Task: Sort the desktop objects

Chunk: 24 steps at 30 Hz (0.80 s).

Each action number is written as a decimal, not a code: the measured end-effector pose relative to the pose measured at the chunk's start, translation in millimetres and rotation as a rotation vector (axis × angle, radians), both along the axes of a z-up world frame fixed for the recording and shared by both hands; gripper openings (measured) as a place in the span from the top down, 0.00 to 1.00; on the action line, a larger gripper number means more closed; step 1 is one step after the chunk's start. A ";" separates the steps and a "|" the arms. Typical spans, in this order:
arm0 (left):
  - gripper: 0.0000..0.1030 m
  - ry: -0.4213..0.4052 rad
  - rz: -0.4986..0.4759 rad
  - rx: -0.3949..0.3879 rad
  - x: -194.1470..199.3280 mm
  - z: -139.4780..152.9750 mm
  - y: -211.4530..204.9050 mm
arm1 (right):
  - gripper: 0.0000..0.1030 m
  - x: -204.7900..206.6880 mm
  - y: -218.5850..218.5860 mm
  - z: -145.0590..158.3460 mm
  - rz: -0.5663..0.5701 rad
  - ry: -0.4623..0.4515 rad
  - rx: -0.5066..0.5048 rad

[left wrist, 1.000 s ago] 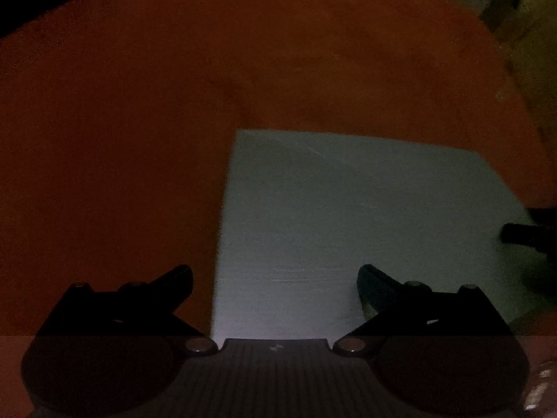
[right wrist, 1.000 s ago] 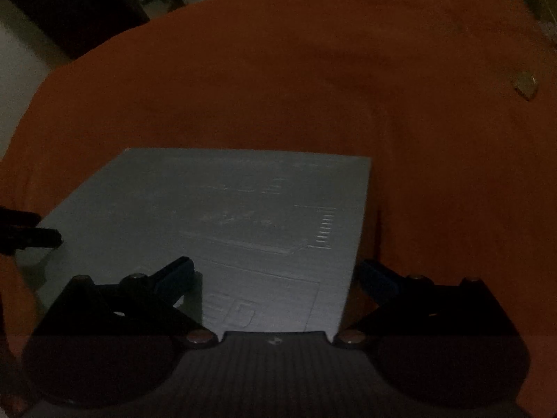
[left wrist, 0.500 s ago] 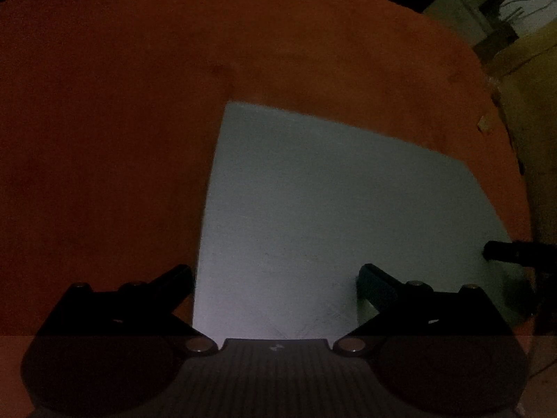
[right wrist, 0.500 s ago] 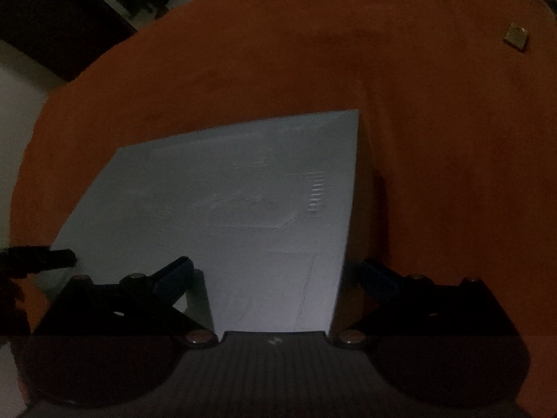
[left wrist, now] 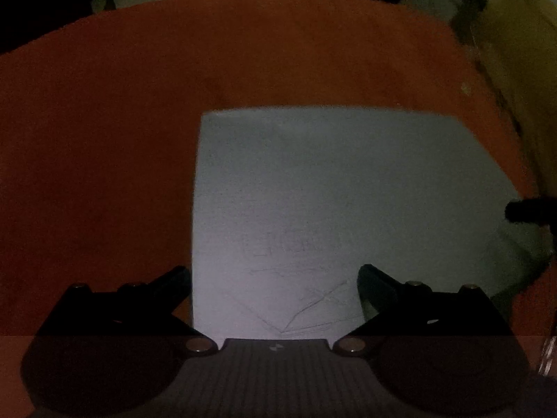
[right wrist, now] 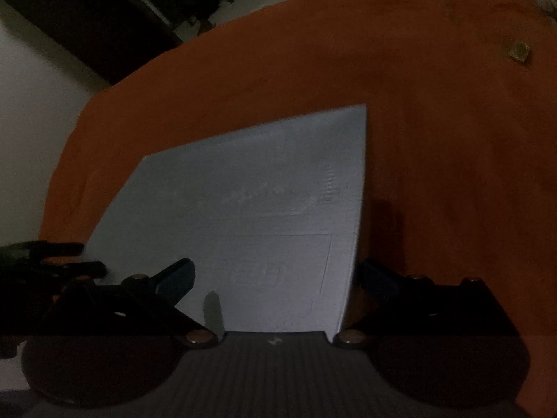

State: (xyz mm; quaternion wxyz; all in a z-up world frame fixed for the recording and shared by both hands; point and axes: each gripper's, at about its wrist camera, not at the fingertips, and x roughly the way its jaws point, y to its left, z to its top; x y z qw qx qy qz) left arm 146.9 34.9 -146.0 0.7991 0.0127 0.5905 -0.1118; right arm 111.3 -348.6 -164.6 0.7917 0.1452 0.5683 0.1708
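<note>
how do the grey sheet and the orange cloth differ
The grey sheet is pale, flat and straight-edged with faint printed lines; the orange cloth is dark, plain and far larger, spreading out past the sheet on every visible side. The sheet lies on top, the cloth underneath.

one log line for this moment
left gripper: open | right gripper: open | grey sheet: between both jaws | orange cloth: underneath

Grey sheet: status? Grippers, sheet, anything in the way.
Left gripper open, straddling sheet's left edge. Right gripper open at its right edge. Grey sheet on orange cloth. Small tan object far off, clear.
</note>
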 end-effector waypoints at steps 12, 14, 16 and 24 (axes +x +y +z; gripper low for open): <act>0.01 -0.119 -0.216 0.053 -38.1 16.2 -11.7 | 0.01 -71.3 20.2 6.9 0.057 -0.060 -0.074; 0.01 -0.155 -0.172 0.029 -18.0 23.6 5.4 | 0.00 -61.4 11.4 4.9 0.022 -0.072 -0.113; 0.01 -0.202 -0.140 0.055 5.7 26.2 23.2 | 0.00 -50.3 3.3 -0.6 -0.001 -0.078 -0.160; 0.01 -0.023 -0.001 -0.155 117.7 -61.0 89.6 | 0.00 0.6 -8.9 -44.7 -0.021 0.003 -0.075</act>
